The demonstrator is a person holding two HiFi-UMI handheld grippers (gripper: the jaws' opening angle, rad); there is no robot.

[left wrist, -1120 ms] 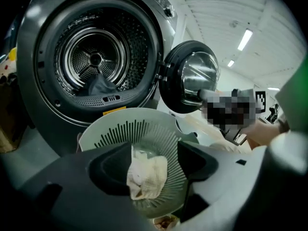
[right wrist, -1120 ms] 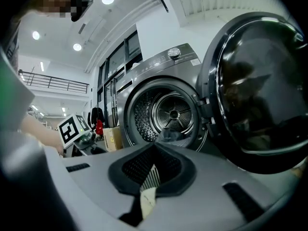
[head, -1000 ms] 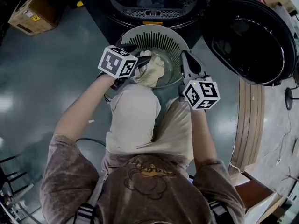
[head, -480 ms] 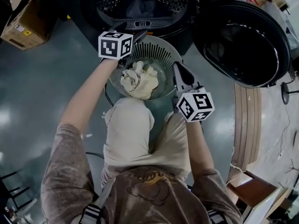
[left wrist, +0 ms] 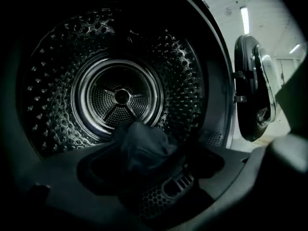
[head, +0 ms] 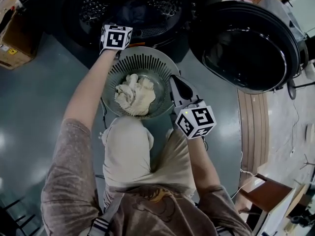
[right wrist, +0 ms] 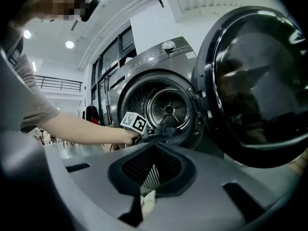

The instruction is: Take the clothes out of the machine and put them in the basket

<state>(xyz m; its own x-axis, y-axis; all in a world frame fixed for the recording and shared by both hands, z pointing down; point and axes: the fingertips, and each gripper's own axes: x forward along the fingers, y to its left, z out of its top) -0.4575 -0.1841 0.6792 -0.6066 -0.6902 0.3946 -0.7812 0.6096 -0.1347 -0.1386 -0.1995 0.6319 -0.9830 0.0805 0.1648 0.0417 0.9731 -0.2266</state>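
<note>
A cream cloth (head: 133, 95) lies bunched in the round ribbed basket (head: 147, 60) in front of the machine. My left gripper (head: 123, 29) reaches past the basket's far rim into the drum opening (head: 133, 4); its jaws are opening with nothing pressed between them. In the left gripper view a dark garment (left wrist: 142, 146) lies on the drum's front lip, just ahead of the left gripper (left wrist: 144, 182). My right gripper (head: 173, 81) sits at the basket's right rim, shut on it. Basket ribs (right wrist: 150, 176) show through the gap in the right gripper view.
The machine's round door (head: 246, 45) stands swung open to the right. The person's knees (head: 128, 146) are just below the basket. A cardboard box (head: 12, 38) stands at the far left, and a wooden panel (head: 251, 127) lies on the floor at the right.
The left gripper let go of the cream cloth, which now lies in the basket, and moved away to the drum opening. The right gripper stayed at the basket's rim.
</note>
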